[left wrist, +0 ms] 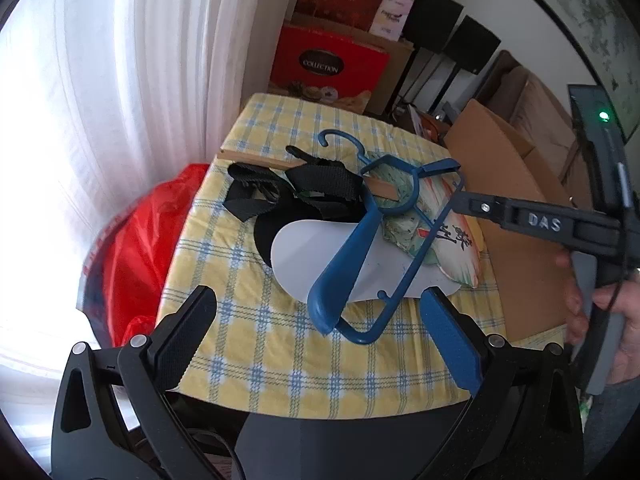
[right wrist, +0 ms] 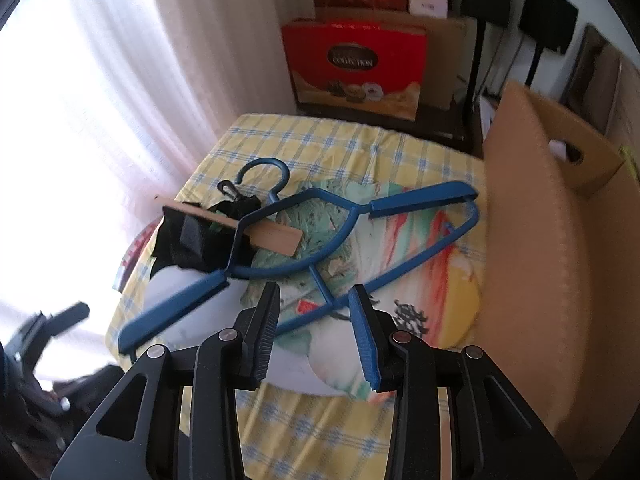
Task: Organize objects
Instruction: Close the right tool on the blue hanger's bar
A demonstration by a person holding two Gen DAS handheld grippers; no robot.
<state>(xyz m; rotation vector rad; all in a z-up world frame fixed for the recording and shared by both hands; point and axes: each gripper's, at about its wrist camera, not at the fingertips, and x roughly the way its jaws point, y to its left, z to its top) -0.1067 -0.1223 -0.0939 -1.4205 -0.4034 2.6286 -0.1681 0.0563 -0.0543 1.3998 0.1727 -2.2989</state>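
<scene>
1. Closest to the lens in the right wrist view is the right gripper (right wrist: 314,322), bottom centre. Its fingers (right wrist: 266,332) stand partly apart with nothing pinched; the blue hanger's bottom bar runs just past the tips, and I can't tell if it sits between them.
2. In the left wrist view the left gripper (left wrist: 320,344) fills the bottom, fingers (left wrist: 188,336) spread wide and empty, hovering over the yellow checked counter (left wrist: 248,360).
3. The blue hanger (left wrist: 356,248) lies mid-frame on top of the pile, hook pointing to the top of the frame.
4. Under it: a white visor cap (left wrist: 296,252), mostly covered, and a painted paper fan (right wrist: 420,280) with black writing, part hidden by the hanger.
5. Black straps (left wrist: 280,190) are bunched up left of centre; hard to say how many pieces. A wooden stick (right wrist: 276,240) pokes through the hanger, its far end buried in the straps.
6. A cardboard box (right wrist: 560,240) stands along the right edge, cut off by the frame; its inside is out of sight.
7. The curtain (left wrist: 120,120) on the left is blown out white.
</scene>
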